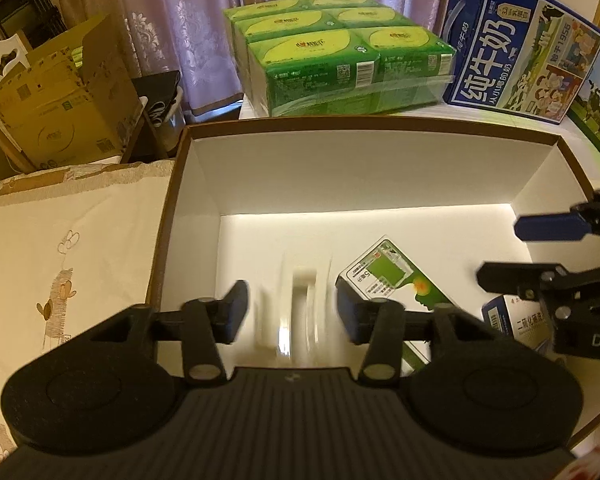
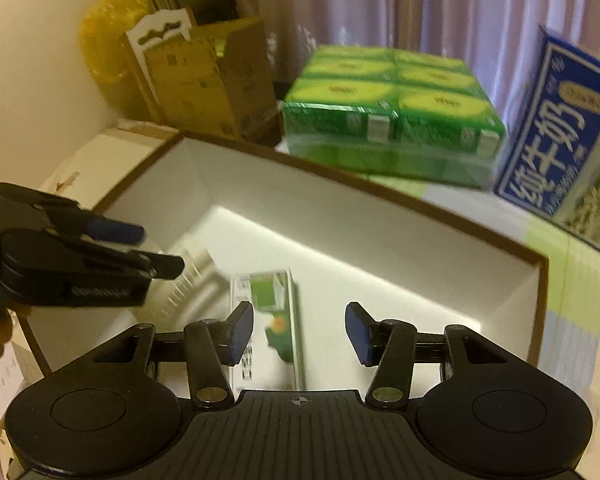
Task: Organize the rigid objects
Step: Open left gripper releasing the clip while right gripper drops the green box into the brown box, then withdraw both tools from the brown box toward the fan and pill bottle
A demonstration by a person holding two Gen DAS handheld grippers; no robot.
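Observation:
A large white box with a brown rim (image 1: 364, 122) (image 2: 380, 190) lies open on the table. Inside it lie a green-and-white carton (image 1: 388, 272) (image 2: 272, 304), a blue-and-white small box (image 1: 512, 322) and a clear, blurred object (image 1: 300, 312) (image 2: 192, 280). My left gripper (image 1: 292, 312) hangs open over the clear object, its jaws on either side and apart from it. My right gripper (image 2: 298, 334) is open and empty over the box floor, just right of the green carton; it also shows at the left wrist view's right edge (image 1: 520, 248).
A shrink-wrapped pack of green tissue boxes (image 1: 340, 52) (image 2: 388, 120) and a blue milk carton case (image 1: 520, 48) (image 2: 560, 148) stand behind the box. Cardboard boxes (image 1: 60, 96) (image 2: 204, 76) stand at the far left. A patterned cloth (image 1: 60, 260) lies left of the box.

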